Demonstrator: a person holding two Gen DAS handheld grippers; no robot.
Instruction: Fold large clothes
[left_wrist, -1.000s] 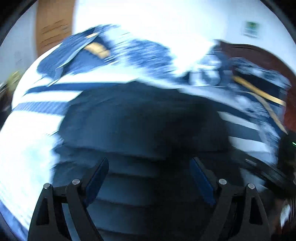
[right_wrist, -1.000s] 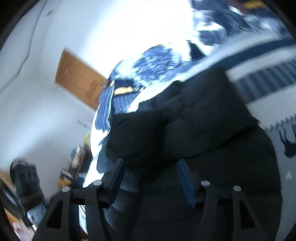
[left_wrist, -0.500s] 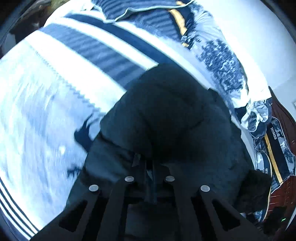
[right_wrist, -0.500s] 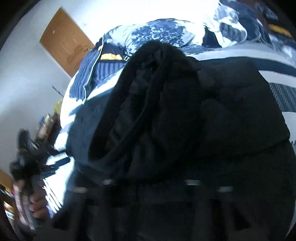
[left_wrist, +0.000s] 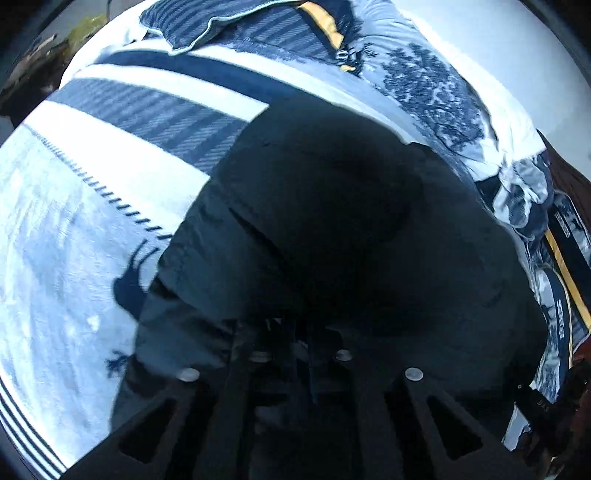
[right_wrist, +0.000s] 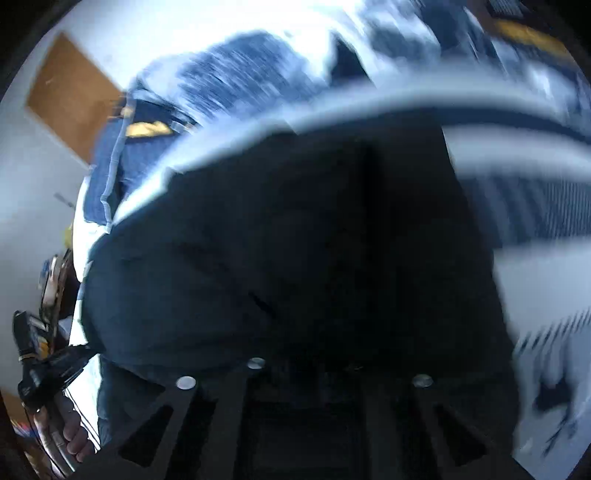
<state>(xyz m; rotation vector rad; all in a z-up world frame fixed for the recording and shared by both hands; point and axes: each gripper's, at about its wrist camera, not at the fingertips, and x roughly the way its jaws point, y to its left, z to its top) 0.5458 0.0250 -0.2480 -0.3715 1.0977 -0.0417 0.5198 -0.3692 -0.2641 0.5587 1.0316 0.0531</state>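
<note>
A black puffy jacket (left_wrist: 332, 221) lies bunched on a bed and fills the middle of both wrist views (right_wrist: 258, 240). My left gripper (left_wrist: 301, 328) points steeply down into it. Its fingers stand close together with a fold of jacket fabric between them, and its jaws are opening slightly. My right gripper (right_wrist: 303, 354) is also narrowed on dark jacket fabric, its fingertips buried in the folds. The right wrist view is smeared by motion. At its lower left, a hand (right_wrist: 74, 435) holds the other gripper's handle.
The jacket rests on a white and blue striped bedspread (left_wrist: 110, 166) with small dark animal figures. A striped pillow (left_wrist: 221, 22) and a crumpled blue-print duvet (left_wrist: 436, 85) lie beyond it. A brown headboard (left_wrist: 569, 177) is at the right, a wooden door (right_wrist: 70, 99) on the far wall.
Both grippers stood wide open over the jacket a second ago and have since closed on its fabric. Both views have tipped down closer to the jacket; the right one is still moving.
</note>
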